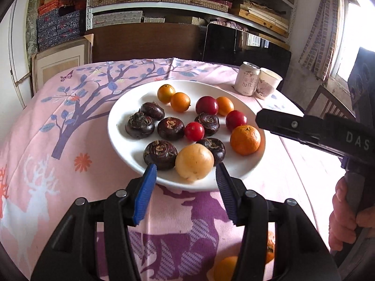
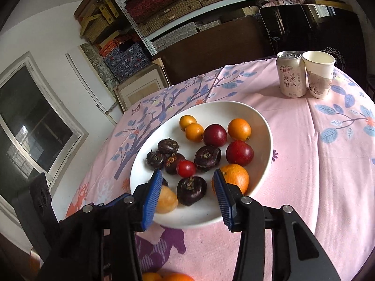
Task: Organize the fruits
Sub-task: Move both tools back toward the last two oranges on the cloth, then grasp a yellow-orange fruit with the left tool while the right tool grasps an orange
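Note:
A white plate point(image 1: 121, 119) on the pink tablecloth holds several dark water chestnuts point(image 1: 170, 128), red fruits point(image 1: 206, 105), small oranges point(image 1: 180, 102), a mandarin point(image 1: 245, 139) and a pale yellow fruit point(image 1: 194, 161). My left gripper point(image 1: 186, 174) is open and empty at the plate's near rim, its jaws either side of the yellow fruit. My right gripper point(image 2: 187, 182) is open and empty over the plate's point(image 2: 262, 121) near edge, with a water chestnut point(image 2: 191, 190) between its jaws. The right gripper's finger point(image 1: 281, 120) shows in the left wrist view beside the mandarin.
A drink can point(image 2: 291, 77) and a paper cup point(image 2: 320, 73) stand at the table's far right. More oranges point(image 1: 226, 269) lie on the cloth near me, partly hidden by the gripper bodies. Shelves with boxes and a dark chair back stand behind the table.

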`<state>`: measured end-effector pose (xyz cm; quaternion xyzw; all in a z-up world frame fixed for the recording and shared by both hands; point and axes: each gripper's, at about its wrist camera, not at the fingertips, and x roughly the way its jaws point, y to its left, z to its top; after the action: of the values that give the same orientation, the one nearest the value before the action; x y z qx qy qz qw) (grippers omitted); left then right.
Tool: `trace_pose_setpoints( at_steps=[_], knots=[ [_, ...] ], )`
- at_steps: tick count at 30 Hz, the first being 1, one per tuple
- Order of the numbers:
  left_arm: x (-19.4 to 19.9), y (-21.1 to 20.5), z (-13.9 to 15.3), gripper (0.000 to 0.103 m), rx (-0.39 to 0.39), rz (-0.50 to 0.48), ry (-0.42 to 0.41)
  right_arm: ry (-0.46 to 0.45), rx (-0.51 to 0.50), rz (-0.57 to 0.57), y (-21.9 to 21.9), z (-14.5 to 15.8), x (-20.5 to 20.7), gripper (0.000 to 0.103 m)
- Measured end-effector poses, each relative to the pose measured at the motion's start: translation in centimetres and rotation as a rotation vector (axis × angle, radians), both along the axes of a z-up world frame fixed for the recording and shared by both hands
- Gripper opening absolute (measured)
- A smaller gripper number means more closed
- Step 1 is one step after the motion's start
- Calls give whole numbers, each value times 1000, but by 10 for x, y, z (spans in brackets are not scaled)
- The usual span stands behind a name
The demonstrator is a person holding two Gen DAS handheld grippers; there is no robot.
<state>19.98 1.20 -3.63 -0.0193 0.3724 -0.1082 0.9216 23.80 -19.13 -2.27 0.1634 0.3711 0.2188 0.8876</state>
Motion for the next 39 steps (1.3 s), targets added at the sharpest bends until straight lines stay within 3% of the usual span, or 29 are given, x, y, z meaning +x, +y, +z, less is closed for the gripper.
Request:
trace_pose_setpoints(
  at_steps=[8,13,17,23,26,27,32,39],
  knots=[
    [-70,1,-8,61,-5,-42,-17,-10,14,0,-28,-24,-73,54],
    [-102,-10,-11,67,4,-124,-32,15,39,-37,-44,-36,-89,59],
    [-106,-23,-19,67,58,-151,-4,30,54,-49,-49,-40,-88,60],
    [-90,-10,-34,66,19,-99,106,37,43,-42,-46,-42,-88,60],
    [-89,-9,-36,67,14,-98,115,35,31,-32,-42,-42,-89,60],
    [-89,-12,-35,66,26,-101,108,36,26,-26,-41,-42,-89,60],
    [-84,-32,-39,41,59,-181,123,41,5,-4,-33,-44,-90,60],
    [-84,-28,-38,38,22,-183,125,57,11,4,-31,-46,-89,60]
  ],
)
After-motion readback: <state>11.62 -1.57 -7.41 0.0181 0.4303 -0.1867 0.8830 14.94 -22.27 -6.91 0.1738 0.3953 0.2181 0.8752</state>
